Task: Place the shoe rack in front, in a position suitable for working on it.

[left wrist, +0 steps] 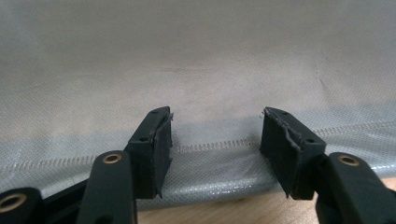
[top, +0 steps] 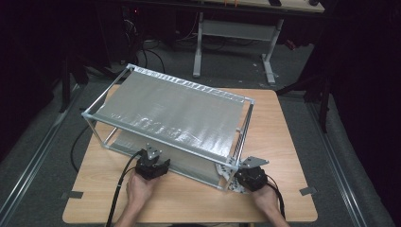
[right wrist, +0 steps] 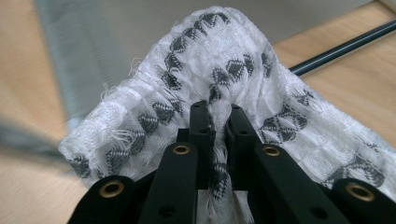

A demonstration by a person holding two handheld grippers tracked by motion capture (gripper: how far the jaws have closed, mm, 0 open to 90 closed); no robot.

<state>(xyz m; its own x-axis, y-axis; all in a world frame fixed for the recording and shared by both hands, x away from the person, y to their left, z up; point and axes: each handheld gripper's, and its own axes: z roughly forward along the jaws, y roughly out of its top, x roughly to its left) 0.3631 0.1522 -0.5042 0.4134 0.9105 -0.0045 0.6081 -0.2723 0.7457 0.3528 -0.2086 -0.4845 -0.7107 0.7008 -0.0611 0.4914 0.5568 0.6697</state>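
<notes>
A white cloth with a grey diamond pattern (right wrist: pixel 196 65) is pinched in the right gripper (right wrist: pixel 219 116), whose jaws are drawn narrow onto a gathered fold of it, so that the fabric bunches up and over the jaw tips. In the high view the cloth (top: pixel 230 183) is seen at the near right corner of the metal-framed rack (top: pixel 118 84), low on the wooden counter (top: pixel 283 142) and just beside the rack's corner post. It is judged that the cloth is gripped by a fold rather than by an edge so that it can be carried or dragged in one bundle; the blurred rack edge in the right gripper view fits a hand in sideways motion.

The left gripper (left wrist: pixel 215 135) is held with its jaws wide apart and nothing is pressed between them. It is aimed at the seamed near hem of the silvery mesh sheet (left wrist: pixel 196 70) that is stretched over the frame, with the hem lying across the gap between the jaws. In the high view this gripper (top: pixel 152 166) is seen at the middle of the rack's near side, just beside the lower edge. It is judged to be kept there ready, either to steady the rack or to take the sheet's edge while the cloth is brought along by the other hand.
</notes>
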